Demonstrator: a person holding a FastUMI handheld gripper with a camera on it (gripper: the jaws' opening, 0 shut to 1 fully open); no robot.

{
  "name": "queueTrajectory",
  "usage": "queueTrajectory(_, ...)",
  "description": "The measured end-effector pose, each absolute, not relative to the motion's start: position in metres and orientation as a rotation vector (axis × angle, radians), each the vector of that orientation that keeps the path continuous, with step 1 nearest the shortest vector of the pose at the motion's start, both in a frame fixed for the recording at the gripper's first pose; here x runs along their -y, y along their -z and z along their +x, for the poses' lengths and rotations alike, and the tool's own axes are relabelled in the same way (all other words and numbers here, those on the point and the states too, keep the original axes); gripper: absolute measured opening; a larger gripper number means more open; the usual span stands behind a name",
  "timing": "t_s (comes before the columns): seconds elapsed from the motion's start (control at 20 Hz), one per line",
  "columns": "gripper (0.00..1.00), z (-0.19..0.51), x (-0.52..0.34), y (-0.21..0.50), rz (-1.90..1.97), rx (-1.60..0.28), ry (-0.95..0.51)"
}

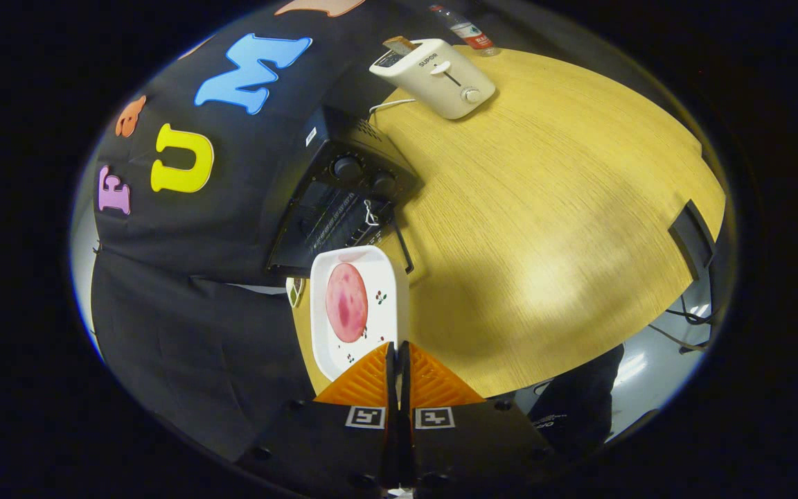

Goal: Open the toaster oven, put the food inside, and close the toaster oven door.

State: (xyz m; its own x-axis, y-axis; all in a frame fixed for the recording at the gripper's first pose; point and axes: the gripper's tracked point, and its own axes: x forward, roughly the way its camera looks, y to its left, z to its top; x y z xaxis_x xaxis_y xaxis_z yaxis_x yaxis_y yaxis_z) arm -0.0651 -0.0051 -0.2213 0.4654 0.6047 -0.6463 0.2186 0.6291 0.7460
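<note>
My gripper (397,355) is shut on the near rim of a white square plate (382,274), holding it up off the table. A round pink slice of ham (347,302) lies on the plate. Just beyond the plate stands the black toaster oven (343,142), with two knobs (348,167) on its front panel. Its dark front opening (326,225) faces the plate, and the door with its thin handle (406,251) seems folded down toward the table, though I cannot tell for sure. The plate hides the oven's nearest part.
The round wooden table (544,208) spreads beside the oven. A white pop-up toaster (435,77) with a bread slice in it stands at the far side, with a plastic bottle (468,31) behind it. A black clamp-like block (692,237) sits on the table's edge; cables (690,317) lie on the floor.
</note>
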Motion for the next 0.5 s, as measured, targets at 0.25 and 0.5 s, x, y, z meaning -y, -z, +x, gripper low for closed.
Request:
queueTrajectory(0.25,0.02,-0.043,-0.036,0.227,0.919,-1.090,-0.280)
queueTrajectory(0.5,0.02,0.001,-0.081,0.243,1.026,-1.064,-0.251)
